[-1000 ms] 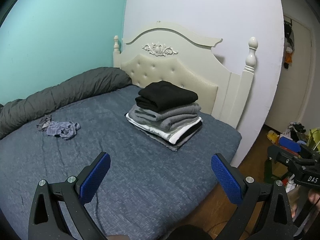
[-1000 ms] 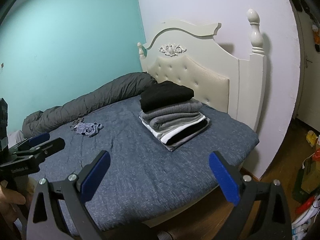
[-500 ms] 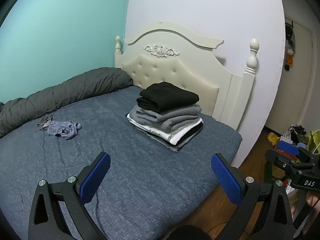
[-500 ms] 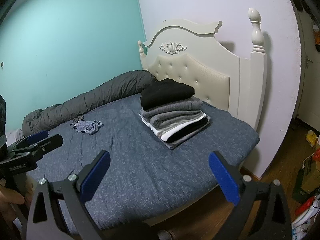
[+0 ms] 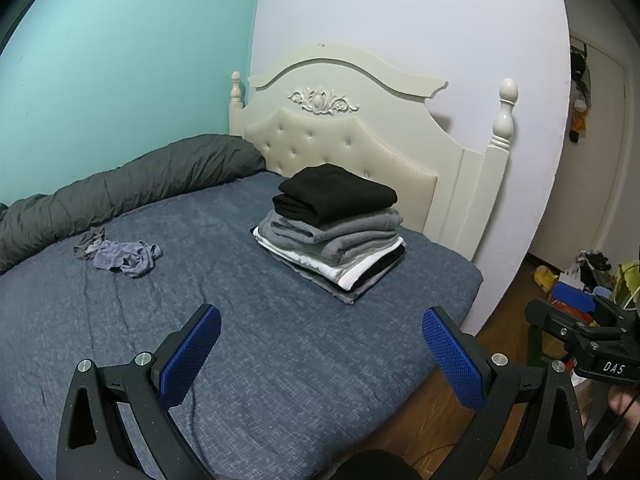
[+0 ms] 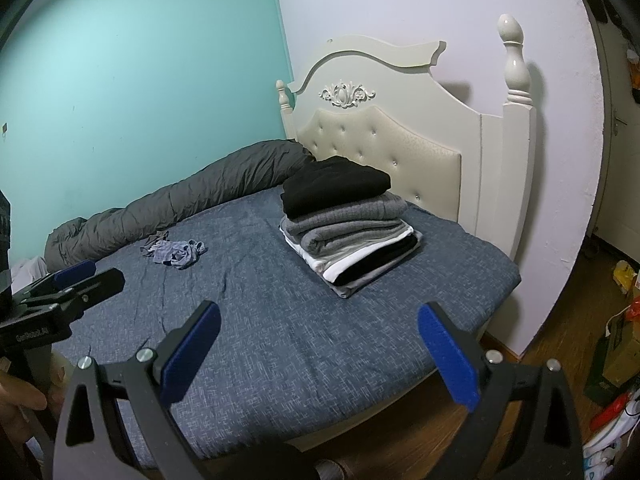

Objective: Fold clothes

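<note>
Left gripper [image 5: 320, 344] is held above the foot end of the bed [image 5: 280, 360], fingers spread wide, blue pads [image 5: 192, 356] bare with nothing between them. Right gripper [image 6: 318, 344] is in like condition: fingers spread, nothing gripped, held over the bed's near edge. Each gripper also shows at the margin of the other's view, a hand [image 6: 16, 400] visible beneath the left unit. Stack of folded clothes [image 5: 332, 232] sits at the head end of the bed, near the right-hand corner, just in front of the cream headboard [image 5: 340, 148]; a black garment [image 5: 336, 194] lies on top, grey pieces below it, white and black layers at the bottom. One crumpled blue-grey garment [image 5: 124, 256] lies unfolded toward the far side edge, well apart from the stack and from both grippers. A rolled grey duvet [image 5: 120, 188] runs along that far edge against the teal wall [image 5: 120, 60]. Clutter on the wooden floor [image 6: 560, 340] beyond the right-hand side
</note>
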Demonstrator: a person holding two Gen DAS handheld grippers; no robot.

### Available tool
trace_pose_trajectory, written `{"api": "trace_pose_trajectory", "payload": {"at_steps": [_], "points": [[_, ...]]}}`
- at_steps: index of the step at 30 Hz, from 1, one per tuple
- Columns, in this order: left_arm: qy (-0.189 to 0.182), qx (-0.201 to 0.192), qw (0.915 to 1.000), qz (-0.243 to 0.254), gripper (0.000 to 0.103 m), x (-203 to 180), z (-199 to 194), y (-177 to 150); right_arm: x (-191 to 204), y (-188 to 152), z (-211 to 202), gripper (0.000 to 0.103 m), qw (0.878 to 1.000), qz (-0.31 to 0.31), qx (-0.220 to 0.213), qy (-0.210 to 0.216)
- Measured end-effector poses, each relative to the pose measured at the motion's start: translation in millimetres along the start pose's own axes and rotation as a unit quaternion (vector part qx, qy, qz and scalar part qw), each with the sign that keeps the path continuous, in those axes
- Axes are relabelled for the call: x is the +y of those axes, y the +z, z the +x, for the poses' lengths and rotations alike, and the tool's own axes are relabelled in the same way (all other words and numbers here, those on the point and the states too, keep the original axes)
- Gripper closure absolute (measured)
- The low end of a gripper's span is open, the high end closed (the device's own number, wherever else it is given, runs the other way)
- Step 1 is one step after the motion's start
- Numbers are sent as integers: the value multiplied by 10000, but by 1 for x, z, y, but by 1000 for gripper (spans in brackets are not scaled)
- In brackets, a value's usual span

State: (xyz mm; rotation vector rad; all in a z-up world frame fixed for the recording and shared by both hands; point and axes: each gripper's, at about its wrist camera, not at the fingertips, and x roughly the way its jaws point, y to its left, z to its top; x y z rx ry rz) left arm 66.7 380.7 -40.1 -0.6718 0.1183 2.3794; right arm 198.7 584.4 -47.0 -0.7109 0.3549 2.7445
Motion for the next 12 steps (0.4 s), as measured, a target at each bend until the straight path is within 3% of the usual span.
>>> {"api": "trace_pose_trajectory", "payload": {"at_steps": [12], "points": [[-27, -26, 10000, 5, 0, 0, 1, -3, -2, -1, 4, 3, 10000, 1, 34, 11]]}}
